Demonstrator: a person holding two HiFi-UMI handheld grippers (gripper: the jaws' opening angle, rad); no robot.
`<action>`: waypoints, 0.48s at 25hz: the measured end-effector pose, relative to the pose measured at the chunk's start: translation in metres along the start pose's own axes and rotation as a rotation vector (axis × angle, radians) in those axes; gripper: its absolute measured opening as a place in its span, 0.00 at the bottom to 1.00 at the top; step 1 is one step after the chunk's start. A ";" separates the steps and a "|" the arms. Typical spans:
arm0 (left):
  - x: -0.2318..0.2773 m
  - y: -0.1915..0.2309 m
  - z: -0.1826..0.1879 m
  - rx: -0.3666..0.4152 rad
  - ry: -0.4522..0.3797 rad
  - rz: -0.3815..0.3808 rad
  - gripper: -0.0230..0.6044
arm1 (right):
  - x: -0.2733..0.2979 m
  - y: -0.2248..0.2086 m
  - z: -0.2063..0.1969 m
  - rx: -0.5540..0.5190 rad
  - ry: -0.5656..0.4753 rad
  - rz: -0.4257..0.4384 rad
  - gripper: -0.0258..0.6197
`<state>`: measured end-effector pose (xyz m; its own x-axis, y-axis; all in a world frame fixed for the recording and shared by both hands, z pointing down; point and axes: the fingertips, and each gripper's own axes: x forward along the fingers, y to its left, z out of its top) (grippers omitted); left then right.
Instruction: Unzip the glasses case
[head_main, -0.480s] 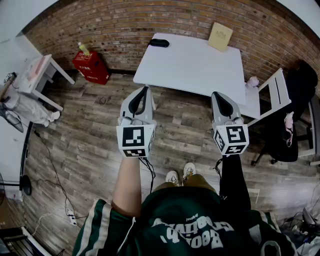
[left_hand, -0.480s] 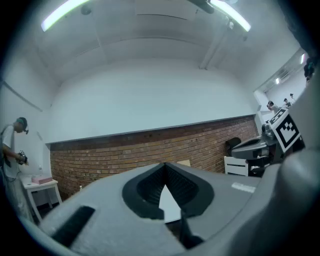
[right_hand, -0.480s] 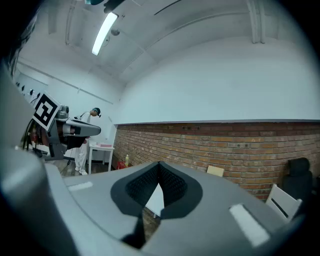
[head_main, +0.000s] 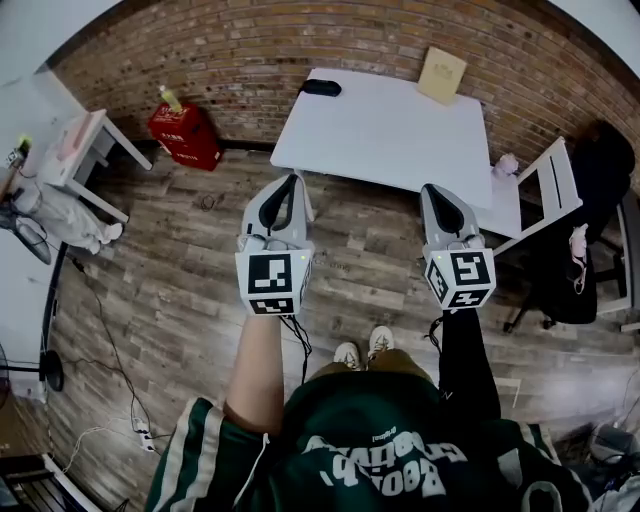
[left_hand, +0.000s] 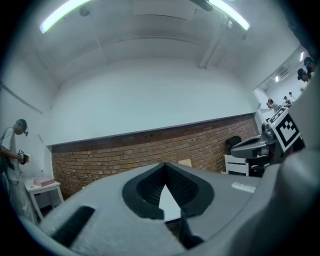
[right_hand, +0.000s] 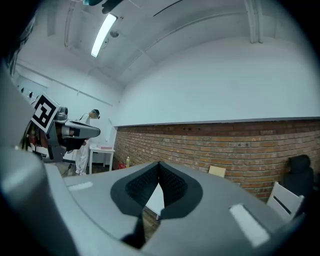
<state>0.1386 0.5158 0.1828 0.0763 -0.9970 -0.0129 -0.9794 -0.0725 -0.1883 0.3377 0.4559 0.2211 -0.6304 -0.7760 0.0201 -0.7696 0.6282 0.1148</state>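
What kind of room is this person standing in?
Probably an indoor workroom or lab rather than a home. It has a bare brick wall and a plain white table on wood-plank flooring. Another person in white stands at a small side table.

We're in what looks like a plain lab or studio room. A brick wall (head_main: 250, 50) curves across the top of the head view, with a wood-plank floor (head_main: 170, 300) below. A bare white table (head_main: 390, 130) stands top centre and a black office chair (head_main: 570, 260) at the right edge. Loose cables (head_main: 100, 430) trail lower left. The left gripper view shows tube lights (left_hand: 62, 15) overhead and a person in a white coat (left_hand: 10, 160) at the far left.
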 end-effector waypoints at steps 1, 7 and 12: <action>-0.001 0.000 0.000 0.002 -0.001 0.003 0.05 | 0.001 0.001 0.000 0.003 -0.001 0.001 0.06; 0.000 -0.002 0.002 -0.001 -0.022 -0.025 0.26 | 0.007 0.005 -0.004 0.031 -0.011 0.016 0.25; 0.010 -0.002 -0.002 -0.023 -0.035 -0.042 0.33 | 0.023 0.005 -0.009 0.038 -0.013 0.033 0.35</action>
<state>0.1407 0.5063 0.1850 0.1236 -0.9915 -0.0400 -0.9792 -0.1153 -0.1671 0.3201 0.4410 0.2310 -0.6570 -0.7538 0.0100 -0.7512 0.6557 0.0765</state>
